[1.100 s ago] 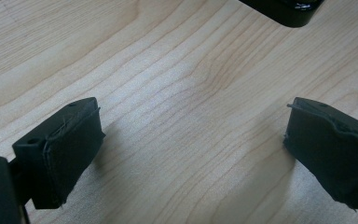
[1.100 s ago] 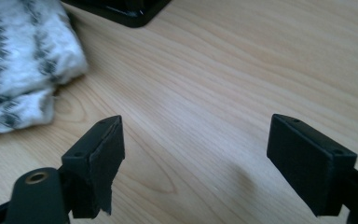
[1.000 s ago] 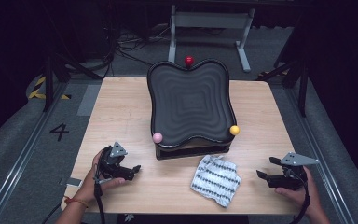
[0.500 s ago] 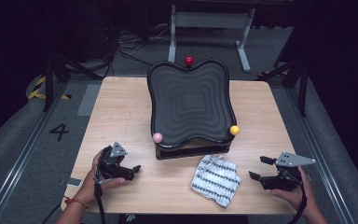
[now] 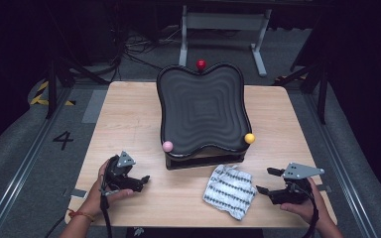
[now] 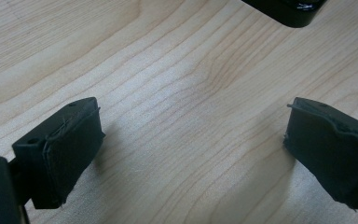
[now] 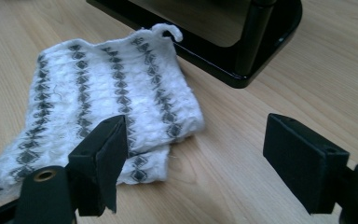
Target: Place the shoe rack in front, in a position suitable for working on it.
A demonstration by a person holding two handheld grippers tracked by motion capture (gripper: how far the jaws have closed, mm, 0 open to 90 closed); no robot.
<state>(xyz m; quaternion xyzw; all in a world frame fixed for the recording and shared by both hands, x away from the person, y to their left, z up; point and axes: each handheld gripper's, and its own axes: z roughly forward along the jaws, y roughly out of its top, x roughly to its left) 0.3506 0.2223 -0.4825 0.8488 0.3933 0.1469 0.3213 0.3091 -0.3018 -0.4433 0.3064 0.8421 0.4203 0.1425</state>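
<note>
A folded white cloth [image 5: 229, 191] with rows of dark diamond patterning lies on the wooden table [image 5: 129, 124], near the front edge and right of centre, just in front of the black base of a wavy-surfaced black tray [image 5: 202, 111] that stands tilted on its stand in the middle of the table. In the right gripper view the cloth [image 7: 98, 112] lies flat, its far corner close to the stand's black foot [image 7: 242, 51], though whether they touch cannot be told.

The right gripper [image 5: 269, 181] sits low at the near right of the table, held in the person's right hand [image 5: 302, 208], its jaws spread wide apart and pointing left toward the cloth, just beside its right edge. In its own view the right gripper [image 7: 196, 158] has one jaw in front of the cloth's near edge and the other over bare wood (nothing is caught between them).

The left gripper [image 5: 141, 179] rests at the near left, well apart from the cloth, held in the left hand [image 5: 99, 191]. Its jaws also stand apart, with only bare wood grain between them in the left gripper view [image 6: 191, 154].

Three small balls sit at the tray's rim: a red one [image 5: 201, 64] at the far edge, a pink one [image 5: 167, 146] at the near left corner and a yellow one [image 5: 249, 138] at the near right.
</note>
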